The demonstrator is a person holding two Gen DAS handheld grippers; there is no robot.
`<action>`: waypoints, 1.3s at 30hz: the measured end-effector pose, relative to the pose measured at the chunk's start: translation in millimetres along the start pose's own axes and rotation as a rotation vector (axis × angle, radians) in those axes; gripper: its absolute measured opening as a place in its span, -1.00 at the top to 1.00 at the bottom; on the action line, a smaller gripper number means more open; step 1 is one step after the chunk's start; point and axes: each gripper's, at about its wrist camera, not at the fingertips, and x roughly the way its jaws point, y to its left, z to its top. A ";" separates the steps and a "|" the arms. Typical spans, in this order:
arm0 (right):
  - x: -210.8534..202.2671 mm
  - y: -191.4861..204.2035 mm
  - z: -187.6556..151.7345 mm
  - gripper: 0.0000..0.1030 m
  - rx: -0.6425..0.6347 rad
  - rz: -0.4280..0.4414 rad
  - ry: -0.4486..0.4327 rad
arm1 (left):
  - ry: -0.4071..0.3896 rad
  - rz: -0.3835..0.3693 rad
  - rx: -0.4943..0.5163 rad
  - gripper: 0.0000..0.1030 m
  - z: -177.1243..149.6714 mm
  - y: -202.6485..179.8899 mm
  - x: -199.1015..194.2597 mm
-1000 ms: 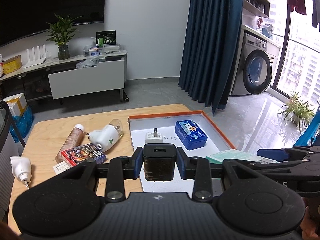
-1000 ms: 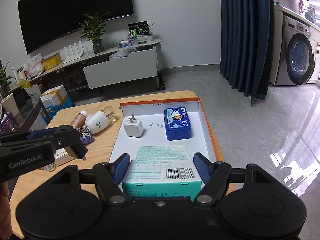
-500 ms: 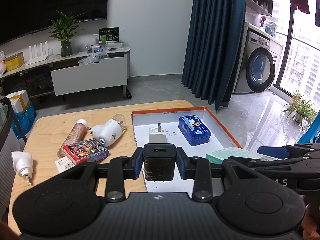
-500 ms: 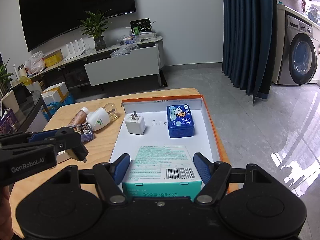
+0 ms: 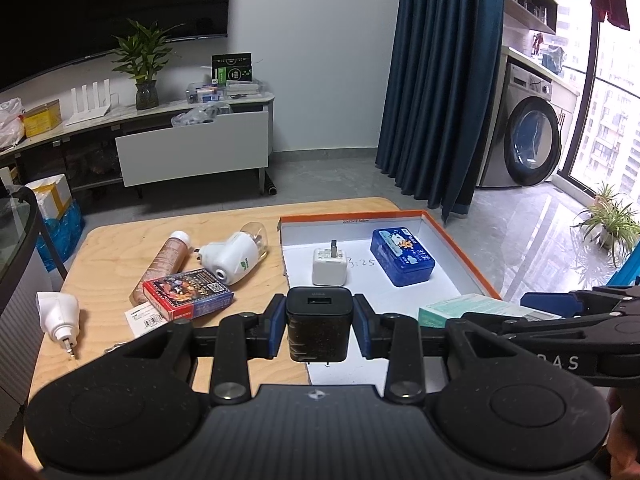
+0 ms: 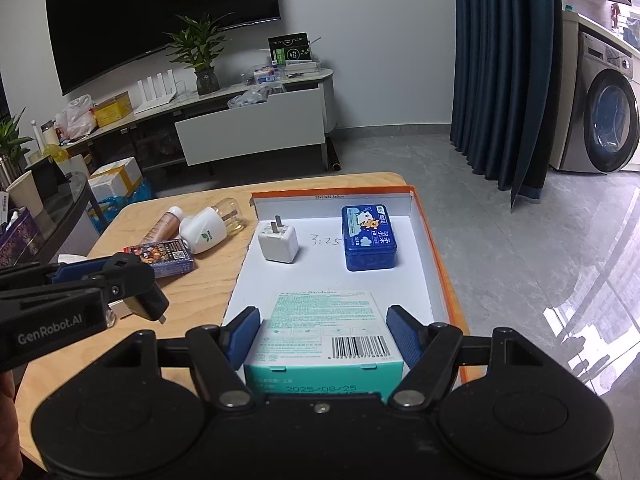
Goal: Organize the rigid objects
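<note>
Black plastic charger cube (image 5: pixel 319 326) sits clamped in your left tongs (image 5: pixel 319 330), held over the near left edge of the white, orange-rimmed cardboard tray (image 5: pixel 460 246). Your right tongs (image 6: pixel 323 336) grip the teal-and-white bandage box (image 6: pixel 323 328) inside that tray, with a white charger (image 6: pixel 278 245) and blue tin (image 6: pixel 370 244) ahead.

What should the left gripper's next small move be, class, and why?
Probably carry the black charger forward and rightward over the tray, then lower it beside the white charger. The left gripper is shut on it above the tray's near-left edge, and bare tray floor shows nearby.
</note>
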 end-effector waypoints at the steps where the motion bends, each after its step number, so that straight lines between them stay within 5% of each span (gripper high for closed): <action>1: 1.1 0.0 0.2 -0.64 0.000 0.000 0.002 | 0.000 0.000 -0.001 0.29 -0.1 0.2 0.0; 39: -13.9 5.3 0.8 -0.64 -0.013 -0.014 -0.014 | -0.006 -0.003 -0.001 0.29 -0.1 -8.6 -13.5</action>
